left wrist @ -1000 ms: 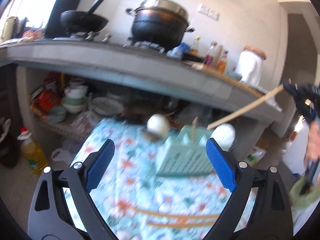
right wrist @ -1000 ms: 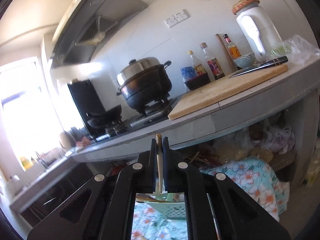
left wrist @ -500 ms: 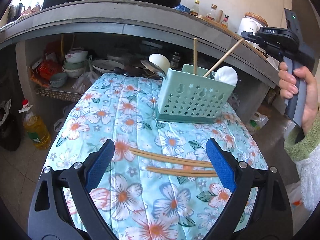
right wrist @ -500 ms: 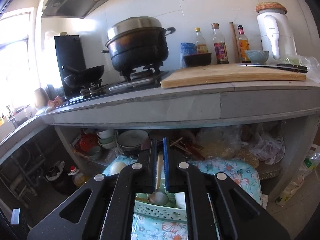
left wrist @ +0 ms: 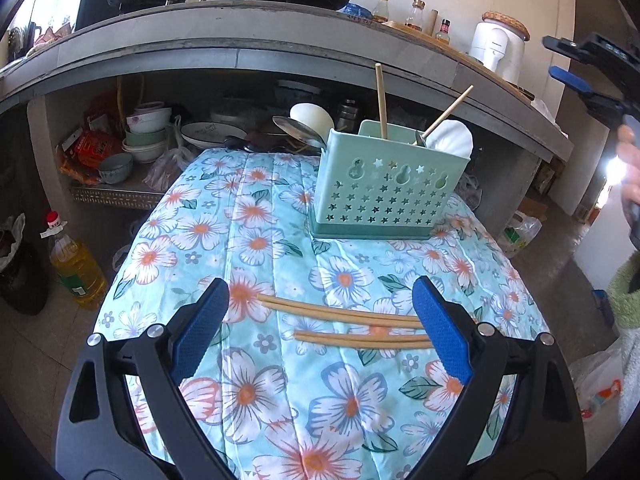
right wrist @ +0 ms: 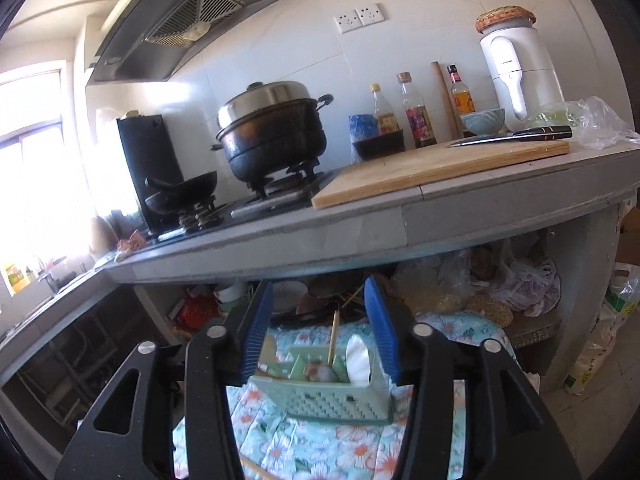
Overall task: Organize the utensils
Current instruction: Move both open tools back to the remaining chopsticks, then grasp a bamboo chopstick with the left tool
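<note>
Above the green caddy (right wrist: 340, 396), right gripper (right wrist: 318, 330) just opened, seemingly empty; left gripper (left wrist: 320, 320) wide apart.

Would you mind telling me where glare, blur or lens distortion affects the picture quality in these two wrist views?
Right wrist view: the window at left is blown out, washing over the wall beside it; the counter edge bows from the fisheye lens. Left wrist view: the floral cloth and chopsticks are sharp, while the person's hand at the right edge is blurred and overexposed.
</note>
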Demonstrator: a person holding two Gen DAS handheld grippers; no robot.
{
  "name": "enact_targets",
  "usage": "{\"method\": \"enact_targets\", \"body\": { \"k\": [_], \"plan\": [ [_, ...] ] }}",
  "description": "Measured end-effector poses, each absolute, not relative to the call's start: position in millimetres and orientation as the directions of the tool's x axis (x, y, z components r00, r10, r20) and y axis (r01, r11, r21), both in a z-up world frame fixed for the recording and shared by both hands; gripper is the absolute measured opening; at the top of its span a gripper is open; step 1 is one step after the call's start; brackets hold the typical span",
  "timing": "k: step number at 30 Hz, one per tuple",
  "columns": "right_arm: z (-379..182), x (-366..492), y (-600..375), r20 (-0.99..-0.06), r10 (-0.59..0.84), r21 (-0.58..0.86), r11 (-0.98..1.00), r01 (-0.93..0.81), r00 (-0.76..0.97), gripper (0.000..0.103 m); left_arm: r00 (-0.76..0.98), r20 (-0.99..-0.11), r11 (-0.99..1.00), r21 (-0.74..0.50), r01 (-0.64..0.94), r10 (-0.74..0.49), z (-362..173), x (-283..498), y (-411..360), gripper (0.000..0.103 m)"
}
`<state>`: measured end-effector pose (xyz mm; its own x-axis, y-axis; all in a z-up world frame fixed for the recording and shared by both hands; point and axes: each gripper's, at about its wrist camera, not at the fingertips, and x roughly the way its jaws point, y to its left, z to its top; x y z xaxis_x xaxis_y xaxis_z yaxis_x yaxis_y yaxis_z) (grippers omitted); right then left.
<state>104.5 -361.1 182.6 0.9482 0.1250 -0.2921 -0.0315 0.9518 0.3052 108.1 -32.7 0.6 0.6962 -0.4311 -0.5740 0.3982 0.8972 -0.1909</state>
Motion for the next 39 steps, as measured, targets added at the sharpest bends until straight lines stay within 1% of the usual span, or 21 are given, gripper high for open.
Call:
{"method": "enact_targets", "body": {
  "k": [1, 2, 5, 6, 9, 11, 13, 14, 16, 17, 19, 20, 22, 24, 26, 27, 30, 34, 39],
  "plan": [
    [178.4, 98.3, -359.8, -0.306, 0.133, 0.300, 0.953, -0.037, 0.943, 0.054, 0.692, -0.579, 0.897, -0.188, 0.401, -0.430, -0.7, 108.3, -33.7, 0.089],
    [171.0, 91.9, -357.8, -0.331, 0.144, 0.292, 0.955, -0.044, 0.933, 0.055, 0.686, -0.586, 0.896, -0.185, 0.404, -0.431, -2.3, 107.9, -34.9, 0.089],
    [146.8, 78.4, -352.3, -0.404, 0.141, 0.262, 0.964, -0.033, 0.904, 0.057, 0.663, -0.614, 0.894, -0.178, 0.412, -0.428, -9.2, 107.1, -39.8, 0.089],
    [134.0, 74.6, -350.2, -0.443, 0.136, 0.252, 0.967, -0.022, 0.886, 0.057, 0.651, -0.628, 0.893, -0.179, 0.412, -0.426, -12.9, 107.3, -41.4, 0.089],
    [91.7, 66.0, -347.2, -0.546, 0.136, 0.265, 0.964, 0.017, 0.827, 0.057, 0.588, -0.678, 0.887, -0.228, 0.402, -0.441, -28.2, 109.1, -44.9, 0.089],
    [63.6, 61.0, -345.9, -0.610, 0.131, 0.282, 0.958, 0.060, 0.782, 0.057, 0.532, -0.703, 0.873, -0.288, 0.394, -0.472, -38.7, 111.8, -45.6, 0.088],
    [33.2, 56.0, -345.0, -0.676, 0.123, 0.298, 0.948, 0.116, 0.727, 0.057, 0.499, -0.717, 0.866, -0.325, 0.380, -0.488, -46.7, 113.6, -45.7, 0.075],
    [18.8, 53.3, -345.5, -0.708, 0.121, 0.308, 0.939, 0.151, 0.696, 0.057, 0.472, -0.724, 0.858, -0.355, 0.371, -0.504, -51.3, 116.0, -45.5, 0.072],
    [1.2, 47.4, -348.4, -0.739, 0.131, 0.338, 0.920, 0.195, 0.661, 0.057, 0.411, -0.724, 0.831, -0.445, 0.334, -0.553, -61.4, 122.9, -42.5, 0.057],
    [-4.7, 43.8, -350.6, -0.743, 0.141, 0.358, 0.910, 0.211, 0.654, 0.057, 0.370, -0.717, 0.806, -0.512, 0.296, -0.591, -69.0, 128.9, -39.2, 0.054],
    [-12.2, 36.8, -353.9, -0.743, 0.159, 0.392, 0.890, 0.231, 0.650, 0.057, 0.320, -0.696, 0.765, -0.605, 0.223, -0.644, -81.6, 137.9, -33.7, 0.047],
    [-14.3, 32.8, -355.7, -0.742, 0.159, 0.398, 0.886, 0.237, 0.651, 0.057, 0.301, -0.676, 0.735, -0.658, 0.166, -0.673, -90.1, 144.2, -28.6, 0.045],
    [-14.5, 27.7, -358.4, -0.741, 0.149, 0.397, 0.884, 0.248, 0.654, 0.057, 0.294, -0.636, 0.682, -0.727, 0.082, -0.713, -102.1, 153.5, -20.7, 0.040],
    [-14.4, 23.5, -362.0, -0.738, 0.149, 0.404, 0.879, 0.254, 0.658, 0.057, 0.304, -0.599, 0.629, -0.777, 0.002, -0.741, -113.0, 161.6, -13.0, 0.035],
    [-15.1, 21.1, -364.6, -0.734, 0.156, 0.417, 0.872, 0.257, 0.661, 0.057, 0.313, -0.578, 0.592, -0.804, -0.059, -0.753, -120.6, 166.4, -7.6, 0.027],
    [-15.1, 21.3, -365.8, -0.733, 0.157, 0.420, 0.870, 0.258, 0.662, 0.057, 0.318, -0.571, 0.573, -0.814, -0.095, -0.757, -124.8, 167.6, -4.6, 0.021],
    [-15.7, 21.3, -368.5, -0.729, 0.161, 0.428, 0.865, 0.260, 0.665, 0.057, 0.328, -0.565, 0.556, -0.821, -0.130, -0.758, -129.1, 165.1, -0.6, 0.012],
    [-17.7, 22.5, -369.4, -0.729, 0.172, 0.442, 0.858, 0.264, 0.662, 0.057, 0.334, -0.559, 0.546, -0.826, -0.141, -0.759, -124.7, 155.3, 7.5, 0.011],
    [-19.2, 20.9, -369.0, -0.728, 0.184, 0.456, 0.849, 0.266, 0.660, 0.057, 0.368, -0.568, 0.539, -0.821, -0.189, -0.737, -117.1, 142.3, 40.4, 0.011]
  ]
}}
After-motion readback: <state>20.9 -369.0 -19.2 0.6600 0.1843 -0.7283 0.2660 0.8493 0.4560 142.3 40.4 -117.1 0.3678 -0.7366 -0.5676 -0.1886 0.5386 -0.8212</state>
